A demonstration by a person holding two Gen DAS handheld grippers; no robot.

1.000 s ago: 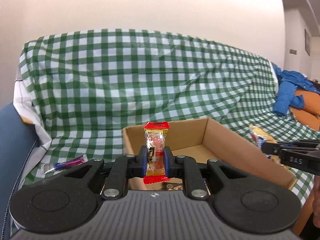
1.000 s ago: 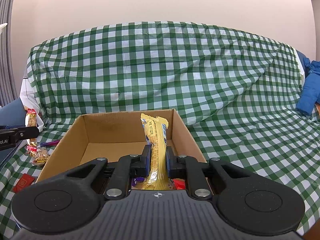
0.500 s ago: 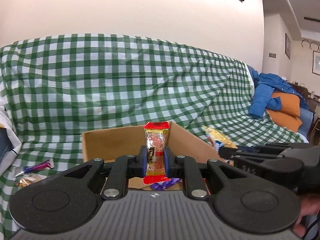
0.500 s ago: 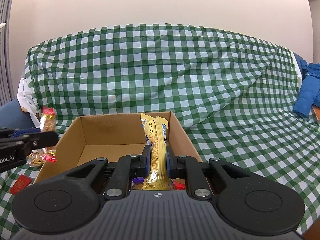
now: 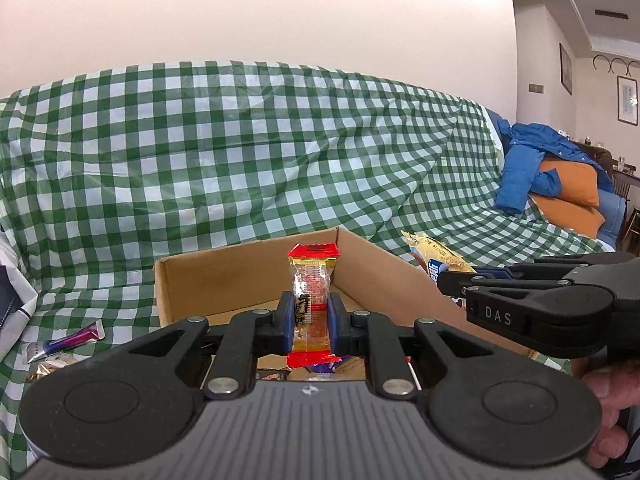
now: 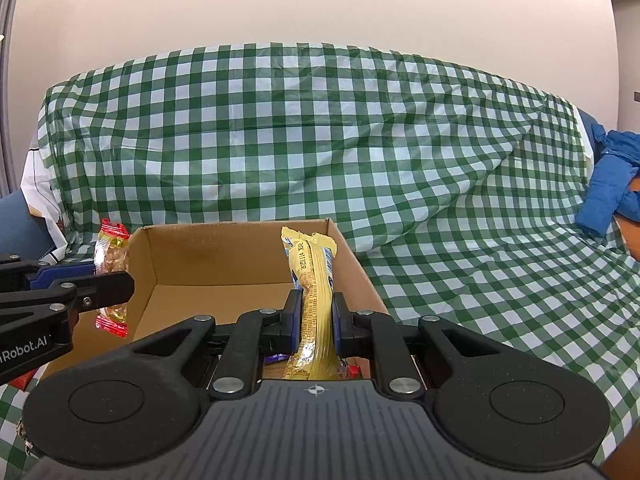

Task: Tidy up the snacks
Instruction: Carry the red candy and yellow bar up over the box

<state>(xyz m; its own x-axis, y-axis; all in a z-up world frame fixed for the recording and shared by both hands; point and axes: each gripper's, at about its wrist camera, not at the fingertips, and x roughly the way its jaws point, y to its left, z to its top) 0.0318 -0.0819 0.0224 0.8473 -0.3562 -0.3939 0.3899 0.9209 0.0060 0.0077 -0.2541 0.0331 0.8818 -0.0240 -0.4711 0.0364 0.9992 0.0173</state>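
Note:
My left gripper (image 5: 309, 322) is shut on a small clear snack packet with red ends (image 5: 312, 292), held upright over the near edge of an open cardboard box (image 5: 224, 276). My right gripper (image 6: 314, 322) is shut on a long yellow snack bar (image 6: 314, 280), upright over the same box (image 6: 224, 256). In the right wrist view the left gripper (image 6: 102, 286) and its red-ended packet (image 6: 112, 256) hang at the box's left wall. In the left wrist view the right gripper (image 5: 460, 284) with the yellow bar (image 5: 436, 254) sits right of the box. A few wrappers lie inside the box, mostly hidden.
A green checked cloth (image 6: 320, 140) covers the sofa under and behind the box. A purple bar (image 5: 66, 340) and a small clear packet (image 5: 50, 368) lie on the cloth left of the box. A blue jacket (image 5: 528, 160) and orange cushion (image 5: 568, 184) sit far right.
The left gripper has moved right toward the box with its packet, closing in beside the right gripper. The right gripper has stayed in place with the yellow bar.

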